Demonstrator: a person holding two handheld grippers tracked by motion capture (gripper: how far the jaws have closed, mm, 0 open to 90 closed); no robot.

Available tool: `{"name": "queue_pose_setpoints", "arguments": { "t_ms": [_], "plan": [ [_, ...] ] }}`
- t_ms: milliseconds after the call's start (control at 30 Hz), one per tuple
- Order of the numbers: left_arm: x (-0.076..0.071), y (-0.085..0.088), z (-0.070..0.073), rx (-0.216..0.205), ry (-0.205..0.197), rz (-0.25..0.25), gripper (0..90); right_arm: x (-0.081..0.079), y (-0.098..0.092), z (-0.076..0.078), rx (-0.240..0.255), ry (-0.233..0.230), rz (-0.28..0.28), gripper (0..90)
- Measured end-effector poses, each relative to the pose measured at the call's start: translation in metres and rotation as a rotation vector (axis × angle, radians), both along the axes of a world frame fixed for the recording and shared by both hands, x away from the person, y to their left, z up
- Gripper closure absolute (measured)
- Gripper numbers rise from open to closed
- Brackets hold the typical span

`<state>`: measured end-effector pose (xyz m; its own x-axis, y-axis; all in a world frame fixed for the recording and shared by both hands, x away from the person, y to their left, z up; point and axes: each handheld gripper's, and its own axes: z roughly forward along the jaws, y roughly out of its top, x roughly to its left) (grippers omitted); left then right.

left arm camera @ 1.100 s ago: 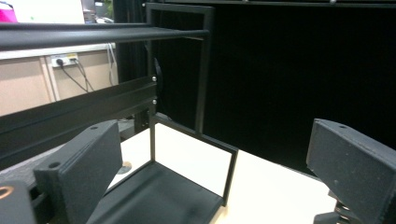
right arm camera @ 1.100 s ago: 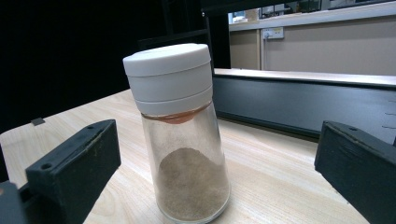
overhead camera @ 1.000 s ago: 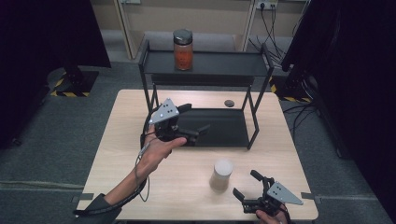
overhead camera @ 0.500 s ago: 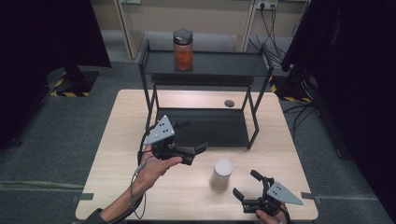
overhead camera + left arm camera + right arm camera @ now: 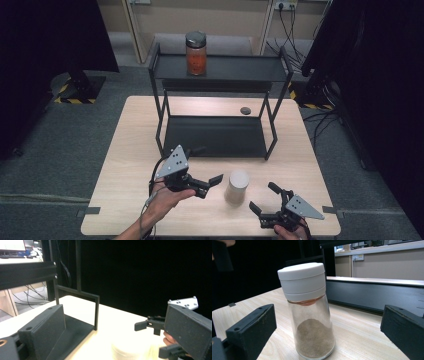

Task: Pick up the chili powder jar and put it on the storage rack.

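Since the earlier frame, my left gripper (image 5: 207,182) has drawn back from the rack (image 5: 215,135) toward the shaker (image 5: 237,186), jaws released. Upright on the counter (image 5: 125,150), the shaker stands between both grippers; my right gripper (image 5: 265,199) is released too.

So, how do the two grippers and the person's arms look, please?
Both are black two-jaw tools. The left gripper and the right gripper each carry a grey three-cornered plate with small dark dots on top. The jaws are blocky, matte black, with a small round hole near each base. A thin cable trails from the left gripper along the forearm, which is bare, with no sleeve in view.
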<state>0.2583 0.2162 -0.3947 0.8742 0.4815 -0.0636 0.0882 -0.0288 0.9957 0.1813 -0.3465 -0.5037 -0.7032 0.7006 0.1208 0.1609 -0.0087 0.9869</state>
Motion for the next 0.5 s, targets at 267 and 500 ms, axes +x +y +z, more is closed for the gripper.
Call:
{"name": "queue_pose_setpoints", "arguments": {
  "t_ms": [267, 500],
  "plan": [
    [-0.003, 0.001, -0.023, -0.019, 0.0, -0.023, 1.8, 0.0, 0.0, 0.0, 0.0, -0.001, -0.001, 0.5],
    [-0.009, 0.001, -0.04, -0.024, 0.013, -0.032, 1.8, 0.0, 0.0, 0.0, 0.0, -0.001, 0.0, 0.5]
  ]
}}
